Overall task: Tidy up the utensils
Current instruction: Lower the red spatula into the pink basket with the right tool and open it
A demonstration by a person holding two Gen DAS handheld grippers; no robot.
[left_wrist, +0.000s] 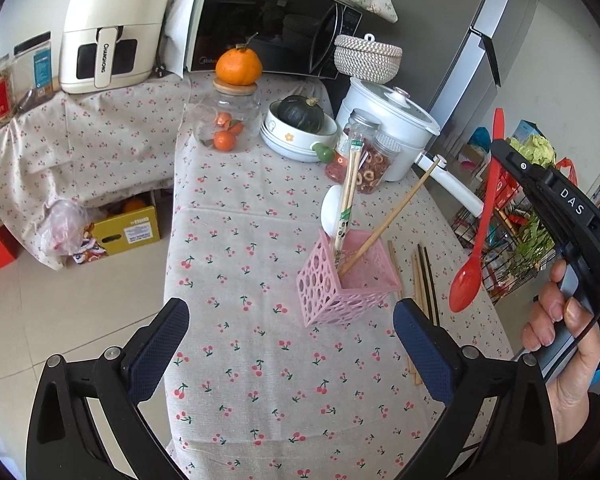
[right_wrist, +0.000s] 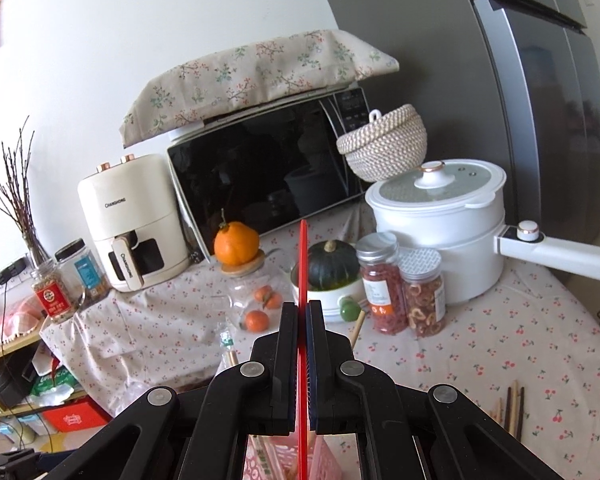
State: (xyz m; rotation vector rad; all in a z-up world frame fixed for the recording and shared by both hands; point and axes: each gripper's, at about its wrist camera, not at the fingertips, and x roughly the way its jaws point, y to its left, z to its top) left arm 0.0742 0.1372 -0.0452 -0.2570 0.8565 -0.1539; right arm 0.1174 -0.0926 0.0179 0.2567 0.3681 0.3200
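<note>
A pink perforated holder [left_wrist: 346, 284] stands on the cherry-print tablecloth [left_wrist: 260, 360]. It holds wrapped chopsticks [left_wrist: 348, 196], a bare wooden chopstick [left_wrist: 392, 216] and a white spoon [left_wrist: 334, 210]. My left gripper [left_wrist: 290, 334] is open just in front of the holder, nothing between its pads. To the right, a person's hand [left_wrist: 556, 320] holds my right gripper, shut on the handle of a red spoon [left_wrist: 480, 224] whose bowl hangs down. In the right wrist view the red spoon [right_wrist: 303, 256] stands on edge in my right gripper [right_wrist: 302, 312], with the pink holder [right_wrist: 324, 464] below.
Loose chopsticks [left_wrist: 424, 276] lie on the cloth right of the holder. Behind stand two jars [left_wrist: 364, 156], a bowl with a squash [left_wrist: 300, 128], a white pot [left_wrist: 388, 120], a glass jar topped by an orange [left_wrist: 236, 100], a microwave [left_wrist: 268, 24] and an air fryer [left_wrist: 112, 28]. The fridge [left_wrist: 492, 40] is right.
</note>
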